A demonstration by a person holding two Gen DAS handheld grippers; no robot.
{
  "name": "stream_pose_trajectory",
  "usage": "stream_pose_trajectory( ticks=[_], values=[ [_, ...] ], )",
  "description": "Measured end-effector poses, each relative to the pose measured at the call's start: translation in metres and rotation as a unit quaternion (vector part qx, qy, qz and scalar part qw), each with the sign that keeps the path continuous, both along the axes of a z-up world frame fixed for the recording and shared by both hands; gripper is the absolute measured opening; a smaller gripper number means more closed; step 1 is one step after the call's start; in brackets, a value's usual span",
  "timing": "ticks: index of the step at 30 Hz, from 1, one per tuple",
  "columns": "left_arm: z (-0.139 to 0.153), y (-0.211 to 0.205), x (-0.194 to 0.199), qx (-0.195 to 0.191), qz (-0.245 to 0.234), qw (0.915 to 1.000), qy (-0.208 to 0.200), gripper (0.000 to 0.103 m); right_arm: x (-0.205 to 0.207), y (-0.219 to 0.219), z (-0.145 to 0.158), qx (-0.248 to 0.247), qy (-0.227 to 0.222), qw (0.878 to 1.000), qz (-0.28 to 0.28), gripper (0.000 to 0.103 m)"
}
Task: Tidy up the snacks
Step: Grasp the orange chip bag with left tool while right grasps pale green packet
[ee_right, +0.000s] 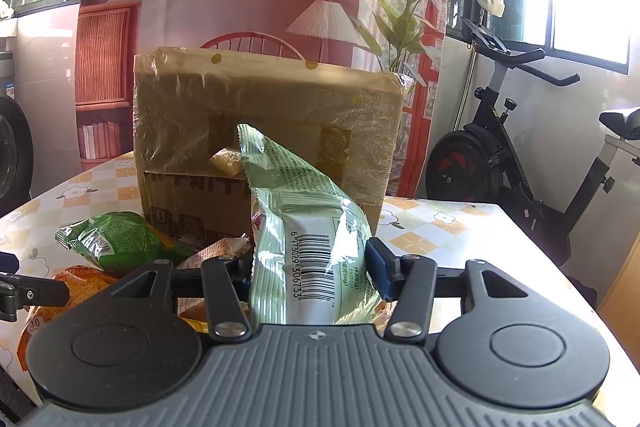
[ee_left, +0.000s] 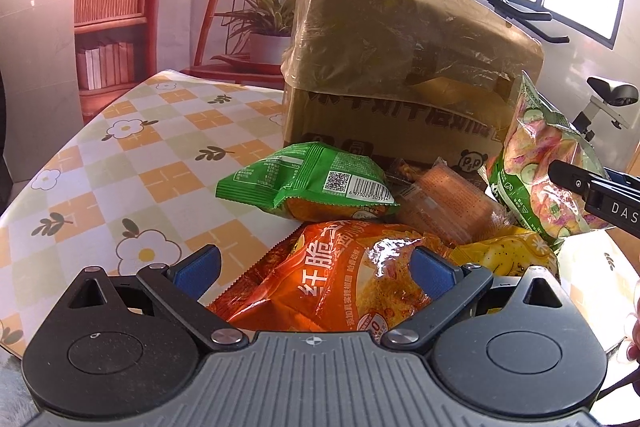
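Now right claw (ee_right: pixel 312 269) gripping pale green snack bag (ee_right: pixel 308 227), left claw (ee_left: pixel 316 269) wide

The green snack bag (ee_left: pixel 308 179) lying on its side is showing a QR code and a barcode numbered 6 973029 30395, the last digit being cut off at the fold. The orange chip bag (ee_left: pixel 340 291) is carrying large white Chinese characters, 纤脆 among them, and a round badge reading 3.0 (clearer in the right wrist view). The pale green bag (ee_right: pixel 312 239) standing upright is displaying a barcode reading 6 973029 306733. The cardboard box (ee_left: pixel 400 67) is bearing bold black Chinese print, mostly hidden under plastic wrap and unreadable, beside a small panda logo. The right claw (ee_left: pixel 600 195) is showing the white letters DAS.
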State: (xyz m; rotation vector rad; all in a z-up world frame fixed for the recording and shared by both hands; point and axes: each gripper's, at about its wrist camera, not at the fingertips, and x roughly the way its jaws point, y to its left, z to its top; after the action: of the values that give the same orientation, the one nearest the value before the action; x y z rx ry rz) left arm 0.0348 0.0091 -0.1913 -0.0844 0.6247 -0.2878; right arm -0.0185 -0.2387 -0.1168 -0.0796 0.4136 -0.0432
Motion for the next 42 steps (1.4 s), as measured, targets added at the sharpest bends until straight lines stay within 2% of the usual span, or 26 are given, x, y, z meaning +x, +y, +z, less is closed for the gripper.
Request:
stream_pose_trajectory(
  ticks=[9,16,19,22,24,32,42],
  values=[
    [-0.001,-0.011,-0.005,0.010,-0.034,0.9993,-0.007,0.101,-0.006,0.003,0.007,0.009,-0.023,1.000,0.006,0.052],
    [-0.003,-0.019,-0.008,0.034,-0.048,0.9982,-0.016,0.101,-0.010,-0.001,0.011,0.028,-0.031,0.999,0.009,0.051],
    [-0.007,-0.026,-0.010,0.073,-0.037,0.9965,-0.015,0.102,-0.006,-0.004,0.007,0.045,-0.012,0.999,0.010,0.052],
    [-0.009,-0.029,-0.012,0.080,-0.046,0.9956,-0.013,0.102,-0.001,-0.013,0.001,0.071,0.012,0.997,-0.002,0.054],
    [-0.010,-0.030,-0.012,0.085,-0.048,0.9951,-0.012,0.102,-0.001,-0.015,0.000,0.076,0.011,0.997,-0.003,0.055],
    [-0.015,-0.031,-0.010,0.097,-0.053,0.9939,-0.008,0.102,0.003,-0.011,-0.007,0.065,0.026,0.998,-0.002,0.067],
    [-0.022,-0.037,-0.010,0.121,-0.054,0.9911,-0.010,0.103,0.007,-0.012,-0.015,0.051,0.035,0.998,-0.012,0.071]
  ],
)
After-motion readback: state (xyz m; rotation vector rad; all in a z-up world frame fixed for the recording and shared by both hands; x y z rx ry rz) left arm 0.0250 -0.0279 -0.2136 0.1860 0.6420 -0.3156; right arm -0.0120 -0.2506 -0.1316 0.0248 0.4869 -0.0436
